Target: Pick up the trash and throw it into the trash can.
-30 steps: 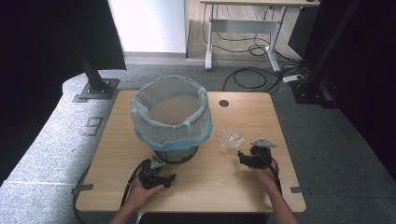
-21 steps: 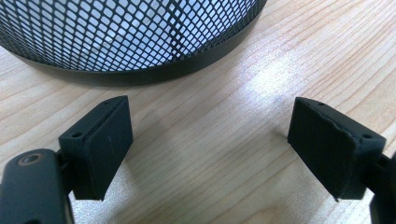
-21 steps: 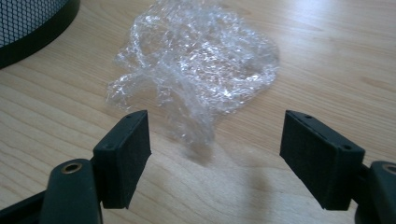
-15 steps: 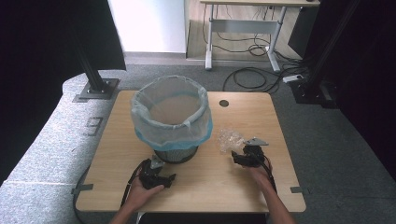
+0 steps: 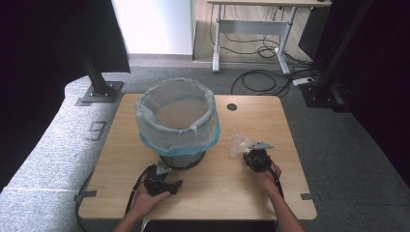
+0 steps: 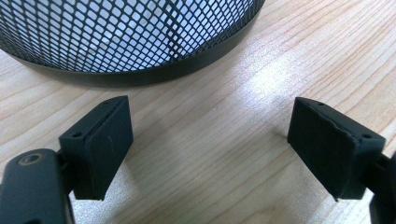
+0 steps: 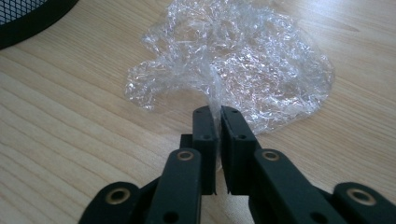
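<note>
Pale wood grain runs across the worktop (image 5: 270, 121), and we read it from the left: our left gripper (image 5: 162, 182) rests low near the front edge, its fingers (image 6: 100, 140) spread wide with nothing but bare wood between them, just short of the black mesh bin (image 5: 181, 159) whose rim is wrapped in a pale blue liner (image 5: 176, 118). To the right of the bin, near it but apart, lies the crumpled plastic wrap (image 5: 239, 142), flat on the wood. We judge it very light and soft, with no stiffness of its own, so it should collapse and trail when lifted, and a smooth film like this may slip from a shallow bite; a raised fold at the near edge seems the best place to take it. It is clear and glossy, creased all over, gathered into a loose puffed mound with ragged edges. Our right gripper (image 7: 217, 116) has just been closing, and its fingers (image 7: 205, 126) now pinch a thin upright fold of the wrap at its near edge.
</note>
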Tool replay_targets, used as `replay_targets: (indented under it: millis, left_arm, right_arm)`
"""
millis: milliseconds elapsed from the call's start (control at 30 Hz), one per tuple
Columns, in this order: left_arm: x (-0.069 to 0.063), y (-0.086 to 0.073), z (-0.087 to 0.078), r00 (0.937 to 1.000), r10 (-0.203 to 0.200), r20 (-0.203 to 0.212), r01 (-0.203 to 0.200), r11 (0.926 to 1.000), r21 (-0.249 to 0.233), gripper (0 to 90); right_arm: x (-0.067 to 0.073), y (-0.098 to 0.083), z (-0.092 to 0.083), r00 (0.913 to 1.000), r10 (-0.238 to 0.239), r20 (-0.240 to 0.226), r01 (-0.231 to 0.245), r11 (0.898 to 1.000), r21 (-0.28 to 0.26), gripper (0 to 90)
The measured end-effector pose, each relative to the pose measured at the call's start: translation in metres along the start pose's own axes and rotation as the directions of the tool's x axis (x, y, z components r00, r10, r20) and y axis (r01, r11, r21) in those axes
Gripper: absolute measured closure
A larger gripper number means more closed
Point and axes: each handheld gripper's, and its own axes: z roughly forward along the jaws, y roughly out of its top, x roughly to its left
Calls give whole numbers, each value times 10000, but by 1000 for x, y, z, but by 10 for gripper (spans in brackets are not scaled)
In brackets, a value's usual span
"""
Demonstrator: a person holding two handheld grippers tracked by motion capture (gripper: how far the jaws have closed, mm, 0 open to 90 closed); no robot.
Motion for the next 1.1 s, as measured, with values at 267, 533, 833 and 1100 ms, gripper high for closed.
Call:
replay_targets:
  millis: [267,533,833,1100]
  left_arm:
    - [0,0,0,10000,23,17,-23,10000,0,140]
    - [0,0,0,10000,21,20,-21,10000,-1,140]
    - [0,0,0,10000,38,17,-38,10000,4,140]
    - [0,1,1,10000,48,25,-48,10000,5,140]
  right_arm:
    - [-5,4,-14,9993,350,-158,-359,9975,-603,859]
    - [-3,8,-33,9991,359,-207,-381,9924,-1173,860]
    - [-8,12,-53,9980,523,-343,-576,9820,-1799,859]
    - [-10,15,-69,9964,606,-598,-725,9717,-2247,862]
